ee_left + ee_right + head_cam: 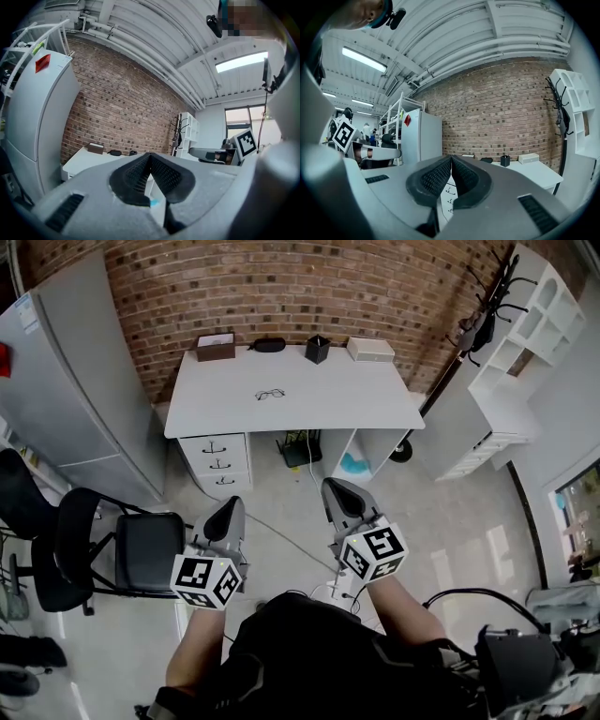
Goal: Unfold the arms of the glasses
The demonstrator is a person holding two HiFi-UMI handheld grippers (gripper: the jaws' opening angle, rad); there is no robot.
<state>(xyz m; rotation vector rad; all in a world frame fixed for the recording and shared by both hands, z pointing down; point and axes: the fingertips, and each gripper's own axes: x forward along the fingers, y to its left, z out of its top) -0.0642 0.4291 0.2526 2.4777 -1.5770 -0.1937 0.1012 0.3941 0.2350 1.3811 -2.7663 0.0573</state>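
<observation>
Glasses [270, 395] lie mid table [375, 399], far off, well apart from both grippers. Left gripper [229, 506] & right gripper [337, 489] are pressed together, empty, held level: prob. just approaching, no grasp yet.

Grey hand-held grippers [230, 504] [336, 487], marker-patterned cubes [204, 582] [373, 552], apparently black top [309, 652]
</observation>
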